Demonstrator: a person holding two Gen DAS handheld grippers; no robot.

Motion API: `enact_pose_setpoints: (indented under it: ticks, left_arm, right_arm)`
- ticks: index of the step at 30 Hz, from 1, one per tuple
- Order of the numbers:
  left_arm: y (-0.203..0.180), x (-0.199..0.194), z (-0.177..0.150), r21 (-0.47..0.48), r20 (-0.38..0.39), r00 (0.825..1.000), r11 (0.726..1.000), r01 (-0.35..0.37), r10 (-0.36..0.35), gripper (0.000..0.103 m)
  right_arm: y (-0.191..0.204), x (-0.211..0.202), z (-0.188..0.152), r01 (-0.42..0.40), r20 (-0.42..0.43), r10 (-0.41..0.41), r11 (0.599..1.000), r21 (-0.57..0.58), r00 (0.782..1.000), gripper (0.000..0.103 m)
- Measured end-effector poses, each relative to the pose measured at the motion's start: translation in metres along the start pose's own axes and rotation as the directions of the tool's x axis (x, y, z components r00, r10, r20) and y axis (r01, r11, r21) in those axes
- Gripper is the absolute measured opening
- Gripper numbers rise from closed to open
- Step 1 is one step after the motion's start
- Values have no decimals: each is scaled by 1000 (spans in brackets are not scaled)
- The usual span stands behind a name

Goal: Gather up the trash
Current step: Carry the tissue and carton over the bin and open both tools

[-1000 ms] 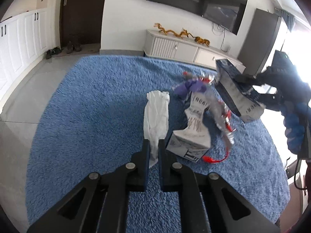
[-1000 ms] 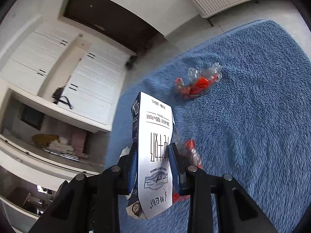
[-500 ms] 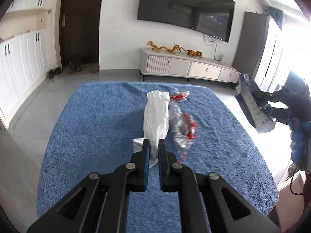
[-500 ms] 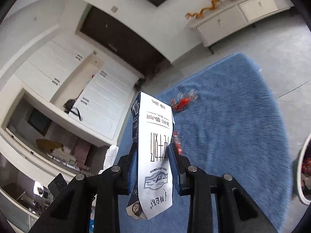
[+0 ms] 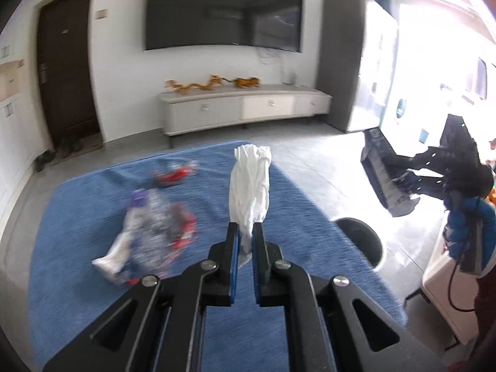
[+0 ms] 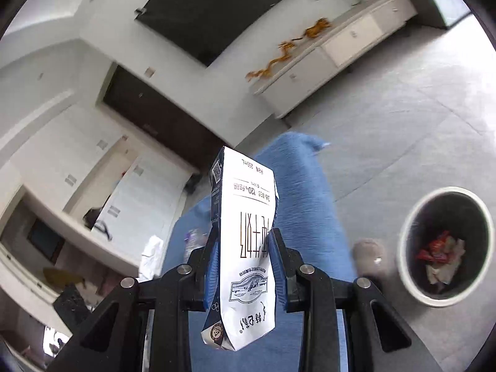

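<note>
Two items in your clamped grippers, tissue (image 5: 249, 186) left (image 5: 245, 241), carton (image 6: 245, 248) right (image 6: 243, 266); bin (image 6: 409, 266) part-filled, wrappers (image 5: 155, 226) remain on rug (image 5: 77, 217).

Both wrist cameras look forward and down along their fingers, from well above the blue rug (image 5: 93, 217), sharing it and the cabinet (image 6: 341, 46) at twelve o'clock.

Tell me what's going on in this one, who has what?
A person with a gripper in each hand is clearing trash off a blue rug. The left gripper is shut on a crumpled white tissue; the right gripper clamps a flattened milk carton. A trash bin with some wrappers already inside stands on the floor to the right. Plastic wrappers lie on the rug, not yet collected.
</note>
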State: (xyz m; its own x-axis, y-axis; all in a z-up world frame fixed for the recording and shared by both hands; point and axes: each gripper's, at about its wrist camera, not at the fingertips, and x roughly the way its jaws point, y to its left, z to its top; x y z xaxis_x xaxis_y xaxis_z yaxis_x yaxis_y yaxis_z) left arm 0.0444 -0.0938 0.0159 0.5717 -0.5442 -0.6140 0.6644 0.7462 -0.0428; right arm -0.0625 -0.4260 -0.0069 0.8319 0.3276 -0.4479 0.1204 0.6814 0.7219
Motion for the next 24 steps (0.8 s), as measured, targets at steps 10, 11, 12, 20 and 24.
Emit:
enact_pose_setpoints:
  ticks: [10,11,12,20,24]
  left_arm:
    - [-147,121,31,137,-193,961,964,227,-199,7]
    - [-159,132,30,141,-216,953,959,247,-213,7]
    - [-171,144,30,145,-240,944,953,266,-227,7]
    - [-250,239,16,139,-405,880,935,327,-247,10]
    - [-265,276,15,61,-461,840,933,353,-288,11]
  right_arm:
    - [-133,-30,0,151,48,-161,975,161,986,29]
    - [-146,-31,0,163,44,-174,970,180,984,29]
    - [-162,-32,-1,178,39,-189,963,202,981,29]
    - [-241,-19,-2,268,-13,-278,910,315,960,29]
    - [-267,-7,-3,302,-40,-308,885,355,951,31]
